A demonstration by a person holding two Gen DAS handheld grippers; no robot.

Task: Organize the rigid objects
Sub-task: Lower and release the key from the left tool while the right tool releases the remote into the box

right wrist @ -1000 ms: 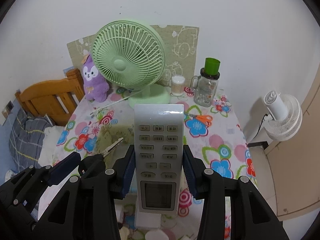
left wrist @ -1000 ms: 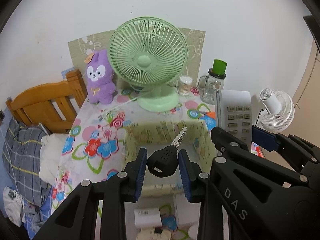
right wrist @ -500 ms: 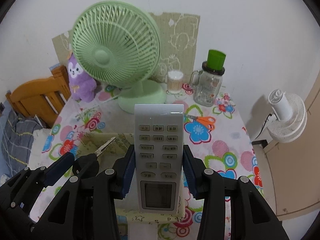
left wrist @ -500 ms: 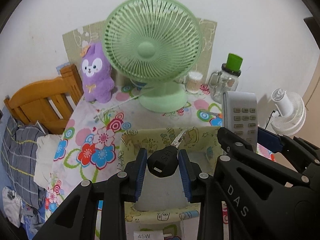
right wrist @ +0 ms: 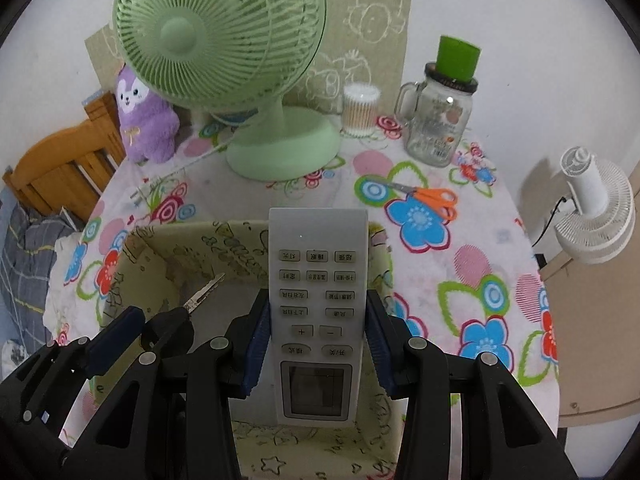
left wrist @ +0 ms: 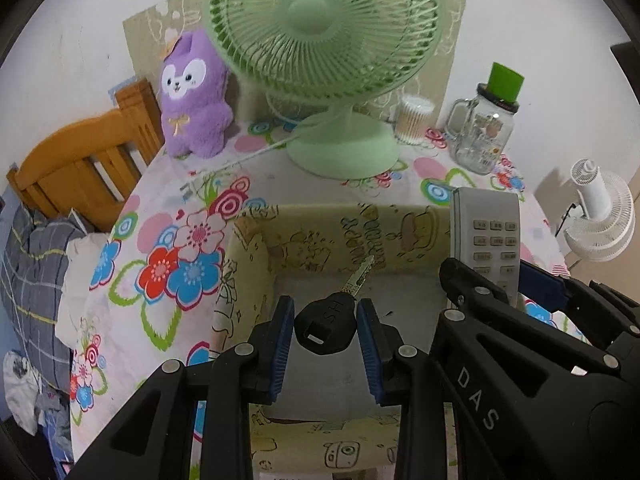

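Above the fabric storage box (left wrist: 256, 236), the left gripper (left wrist: 325, 334) clamps a key (left wrist: 326, 326) and the right gripper (right wrist: 317, 338) clamps a remote control (right wrist: 318, 304); next, lower and release both.

Pale-green plastic desk fan (right wrist: 218, 36). Purple plush bunny w/ white face (left wrist: 194, 94). White cloth on surface (right wrist: 472, 264), red/blue/pink flower print. Cream fabric bin (left wrist: 256, 248), brown cartoon doodles. Orange-handled scissors (right wrist: 430, 196). Clear glass jar, green lid (right wrist: 444, 112). Black-headed silver key (left wrist: 332, 318). Light-grey remote (right wrist: 316, 312).
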